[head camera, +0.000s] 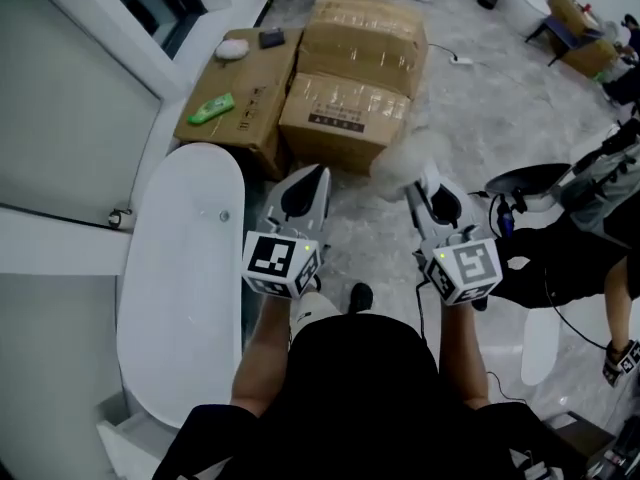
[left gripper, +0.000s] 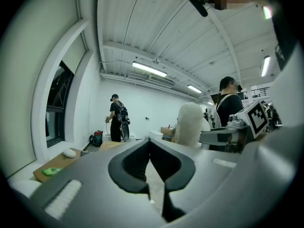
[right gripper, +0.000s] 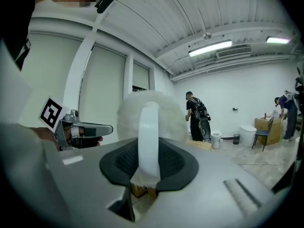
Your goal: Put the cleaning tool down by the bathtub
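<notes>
Right gripper view: right tongs point(right gripper: 148, 167) are clamping the cleaning tool point(right gripper: 148, 127) upright, presumably keeping it clear until lowering beside the bathtub point(head camera: 180, 288); left tongs point(left gripper: 152, 165) are sitting closed, empty.

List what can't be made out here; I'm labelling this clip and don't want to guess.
- Cleaning tool: fluffy head blurred in the head view; its lower part is hidden behind its handle and the right gripper in the right gripper view.
- Floor beside the bathtub: partly hidden by the left gripper, head view.
- Green bottle: print too small.
- Seated person: cut off by the right edge, head view.
</notes>
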The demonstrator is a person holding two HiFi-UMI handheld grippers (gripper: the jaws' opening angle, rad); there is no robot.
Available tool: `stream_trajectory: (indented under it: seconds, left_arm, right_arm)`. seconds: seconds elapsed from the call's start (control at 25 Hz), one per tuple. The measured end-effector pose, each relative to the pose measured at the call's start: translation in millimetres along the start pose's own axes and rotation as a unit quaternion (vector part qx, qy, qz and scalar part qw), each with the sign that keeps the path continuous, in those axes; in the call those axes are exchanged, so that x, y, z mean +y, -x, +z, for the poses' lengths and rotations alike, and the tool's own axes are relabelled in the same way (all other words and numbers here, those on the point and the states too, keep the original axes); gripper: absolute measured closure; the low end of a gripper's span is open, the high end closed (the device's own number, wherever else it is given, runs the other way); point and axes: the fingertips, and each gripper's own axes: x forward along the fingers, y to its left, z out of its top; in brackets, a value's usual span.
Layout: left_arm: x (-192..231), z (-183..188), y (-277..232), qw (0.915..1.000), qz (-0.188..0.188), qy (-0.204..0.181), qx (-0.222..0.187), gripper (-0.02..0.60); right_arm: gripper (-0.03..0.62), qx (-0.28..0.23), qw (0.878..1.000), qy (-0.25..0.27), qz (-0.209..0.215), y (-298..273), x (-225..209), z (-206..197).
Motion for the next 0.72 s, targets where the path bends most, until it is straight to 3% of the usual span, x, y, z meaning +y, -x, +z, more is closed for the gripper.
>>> stream_trajectory:
  seconds: [0.72]
  left_arm:
    - [-20.8, -2.8, 21.2, 0.9995, 0.027, -0.005, 0.012, 0.583]
  right_arm:
    - [0.5, -0.01, 1.0, -0.002, 0.025, 24.0, 6.6, -5.5]
